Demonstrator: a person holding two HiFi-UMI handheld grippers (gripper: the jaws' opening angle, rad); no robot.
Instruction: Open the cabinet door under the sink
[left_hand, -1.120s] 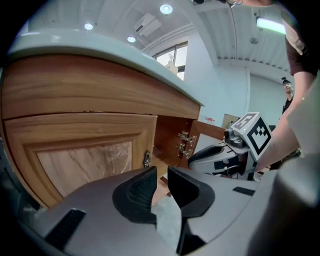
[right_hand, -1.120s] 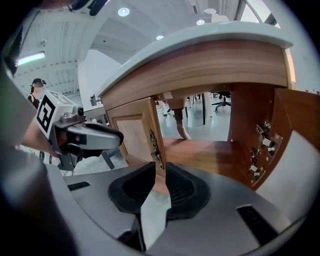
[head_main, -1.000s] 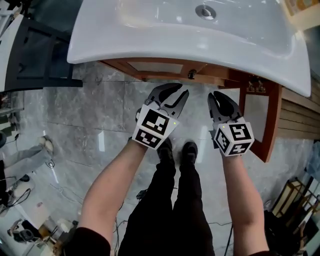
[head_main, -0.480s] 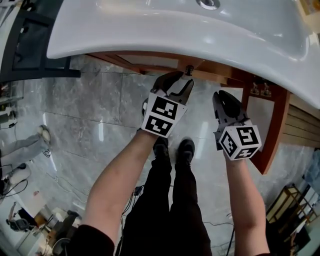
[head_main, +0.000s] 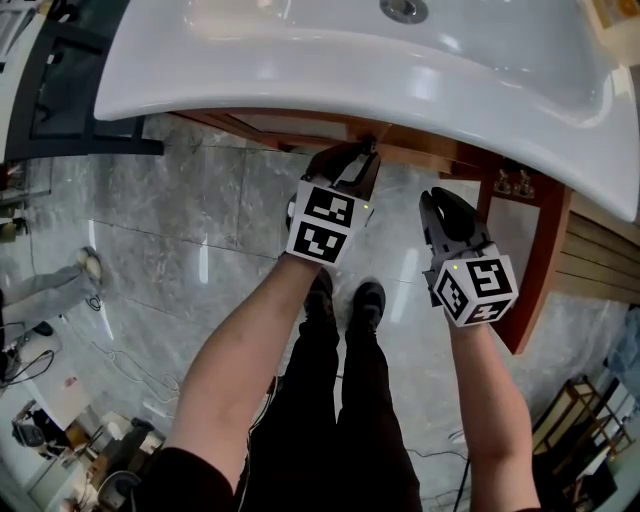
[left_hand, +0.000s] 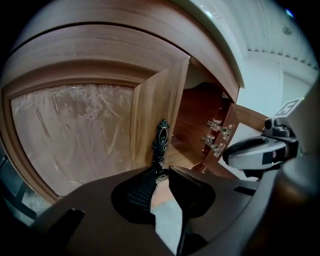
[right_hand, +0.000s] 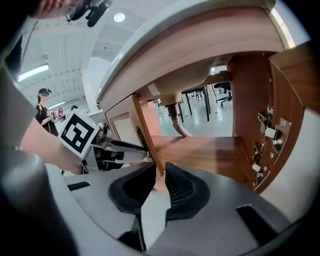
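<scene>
2 grippers, 2 cabinet doors, 1 handle in play

Left gripper (left_hand: 164, 175): jaws have just been closing and the lower end of the ornate dark handle (left_hand: 161, 142) sits between them. Pads look to be on it, with the rest of the handle sticking up past the tips. That handle is on the frosted-panel door (left_hand: 75, 135), directly ahead of this gripper and spreading to its left. Can't tell if this door is fully closed or cracked open

Right gripper (right_hand: 161, 169): narrow gap, nothing between the jaws, and it touches nothing. It points into the open cabinet bay, with the wooden shelf (right_hand: 210, 150) ahead of the tips and 1 drain pipe (right_hand: 175, 117) above that. The second door (head_main: 520, 235) is swung open, just to this gripper's right, and 2 metal hinges (left_hand: 216, 125) show on its inner face

1 white sink (head_main: 300, 60) overhangs both grippers, well above the tips
</scene>
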